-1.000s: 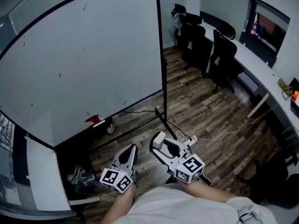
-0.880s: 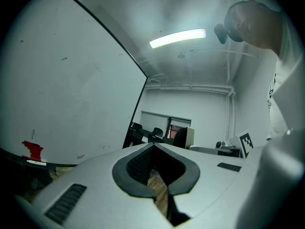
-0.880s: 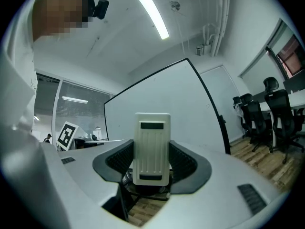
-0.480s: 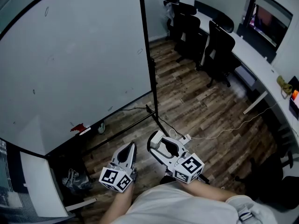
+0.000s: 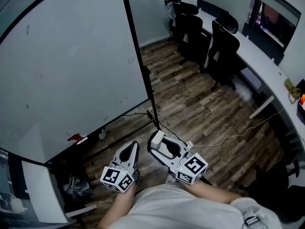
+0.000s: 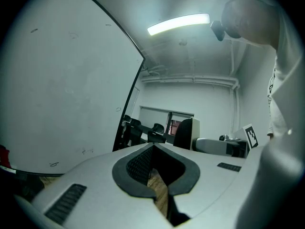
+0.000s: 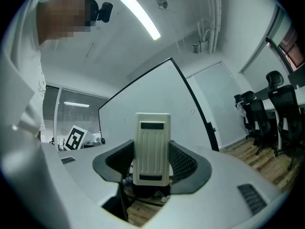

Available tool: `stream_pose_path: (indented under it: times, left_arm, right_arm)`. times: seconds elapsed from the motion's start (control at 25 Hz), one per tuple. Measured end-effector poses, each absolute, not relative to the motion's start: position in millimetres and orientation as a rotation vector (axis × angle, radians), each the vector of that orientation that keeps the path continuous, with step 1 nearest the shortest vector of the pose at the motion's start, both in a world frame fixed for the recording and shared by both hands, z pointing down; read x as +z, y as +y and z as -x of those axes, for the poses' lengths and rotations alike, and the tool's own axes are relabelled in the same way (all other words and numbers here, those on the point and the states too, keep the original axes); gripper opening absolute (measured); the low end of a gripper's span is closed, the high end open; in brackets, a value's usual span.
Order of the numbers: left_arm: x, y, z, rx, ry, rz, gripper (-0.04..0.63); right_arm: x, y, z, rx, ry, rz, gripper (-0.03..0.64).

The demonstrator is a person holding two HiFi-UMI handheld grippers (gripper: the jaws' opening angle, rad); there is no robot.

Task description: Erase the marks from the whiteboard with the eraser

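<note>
Since a second ago the whiteboard has slid left across the head view, its black right edge now nearer the middle, while our two grippers stay low and near, just in front of us. We count one whiteboard on a rolling stand, far left. A handful of small dark marks are scattered over it, too small for us to read or count surely. One small red thing sits at its lower edge.

Our left gripper has its jaws pressed together with nothing between them; only a sliver of wood floor shows through the gap. Our right gripper is clamped on the one eraser, a white ribbed block standing upright between the dark pads. The eraser is well apart from the board, over the floor.

Each gripper carries one cube of black-and-white square markers, two in all. At far right we make out four black chairs beside one long white desk. One white cable trails over the floor to the right. One strip light glows overhead.
</note>
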State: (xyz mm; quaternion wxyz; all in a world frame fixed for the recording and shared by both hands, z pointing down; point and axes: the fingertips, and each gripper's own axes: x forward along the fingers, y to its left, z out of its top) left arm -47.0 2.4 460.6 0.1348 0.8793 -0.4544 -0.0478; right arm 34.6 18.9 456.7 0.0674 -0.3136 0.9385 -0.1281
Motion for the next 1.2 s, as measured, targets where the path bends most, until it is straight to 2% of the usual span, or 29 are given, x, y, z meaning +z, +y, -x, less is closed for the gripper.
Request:
stream_pose_path:
  times: [0.6,1.2]
  left_arm:
    - [439.9,-31.8,23.9,-0.178,-1.285,-2.616,0.008]
    - [442.4,-100.2,44.3,-0.182,-1.19,-2.622,0.006]
  right_arm:
    - [455.0,-8.9,-51.6,-0.385,2.829,1.009,0.233]
    - [455.1,-73.9,-28.2,-0.385,2.839,1.089,0.232]
